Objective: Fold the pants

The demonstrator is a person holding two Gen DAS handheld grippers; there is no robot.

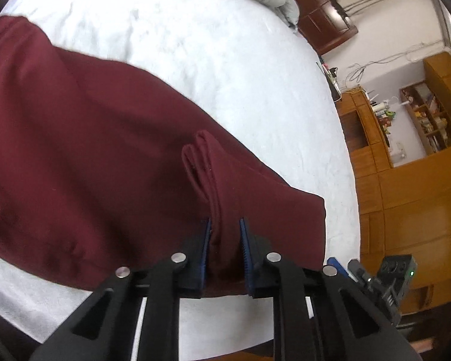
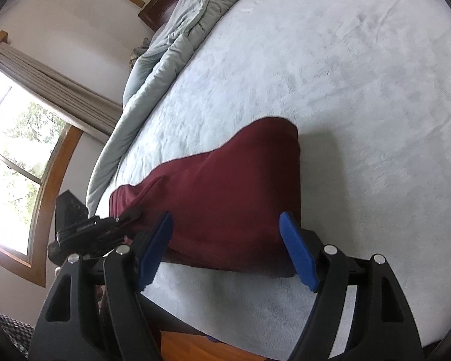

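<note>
While fold is formed, bunched pants [image 1: 105, 150] edge is pinched between left gripper [image 1: 224, 251] fingers, lifted off bed [image 1: 225, 45]. Right gripper [image 2: 225, 249] fingers spread wide, nothing held; pants ahead between them.

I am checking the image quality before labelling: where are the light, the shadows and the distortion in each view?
Right wrist view: the window is overexposed; the pants cast a soft shadow on the bed. Left wrist view: even light, with the pants' far edge slightly blurred. Both views: strong fisheye bending and dark corners.
</note>
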